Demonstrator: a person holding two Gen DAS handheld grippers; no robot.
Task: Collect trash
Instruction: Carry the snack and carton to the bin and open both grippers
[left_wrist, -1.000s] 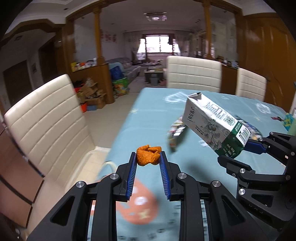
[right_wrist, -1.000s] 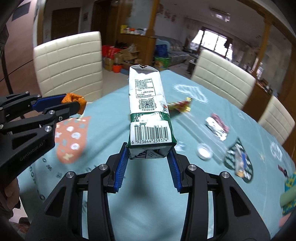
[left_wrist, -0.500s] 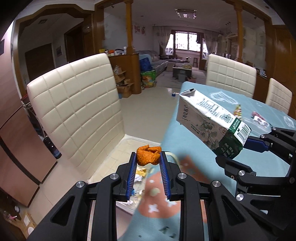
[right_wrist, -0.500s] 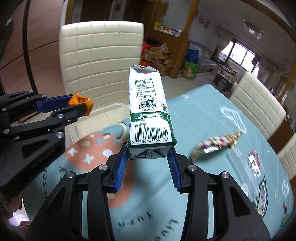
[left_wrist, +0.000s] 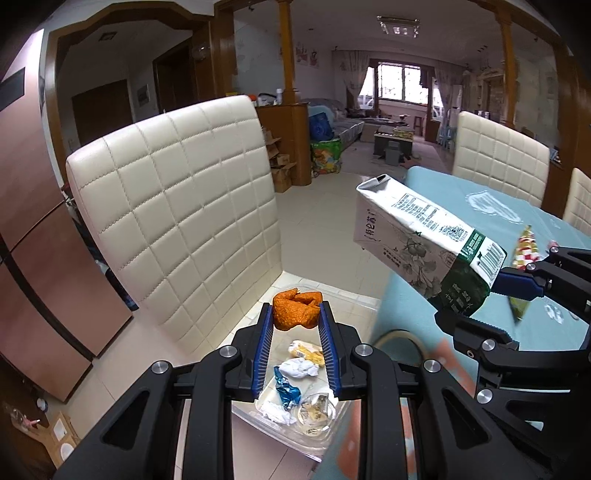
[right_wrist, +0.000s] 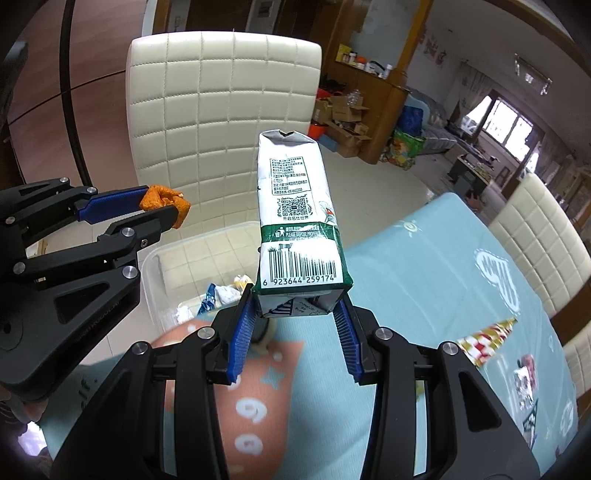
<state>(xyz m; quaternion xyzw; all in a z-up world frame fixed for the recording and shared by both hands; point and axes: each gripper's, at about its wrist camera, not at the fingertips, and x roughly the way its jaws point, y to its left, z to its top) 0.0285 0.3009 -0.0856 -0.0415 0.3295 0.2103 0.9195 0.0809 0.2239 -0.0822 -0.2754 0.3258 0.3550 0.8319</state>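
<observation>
The left gripper (left_wrist: 296, 319) has its jaws clamped on a crumpled orange wad (left_wrist: 296, 308), above a clear bin (left_wrist: 291, 435) holding scraps. The right gripper (right_wrist: 293, 314) has its jaws pinching a white-and-green milk carton (right_wrist: 295, 221) by its base, past the tabletop (right_wrist: 424, 266) edge, cream chair (right_wrist: 221, 110) close ahead.

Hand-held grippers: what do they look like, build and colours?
Both match: the left hand-held gripper and the right hand-held gripper have matte black angular linkage frames with silver round bolt heads and two straight fingers lined with ribbed blue pads. No cables or sleeves visible.
</observation>
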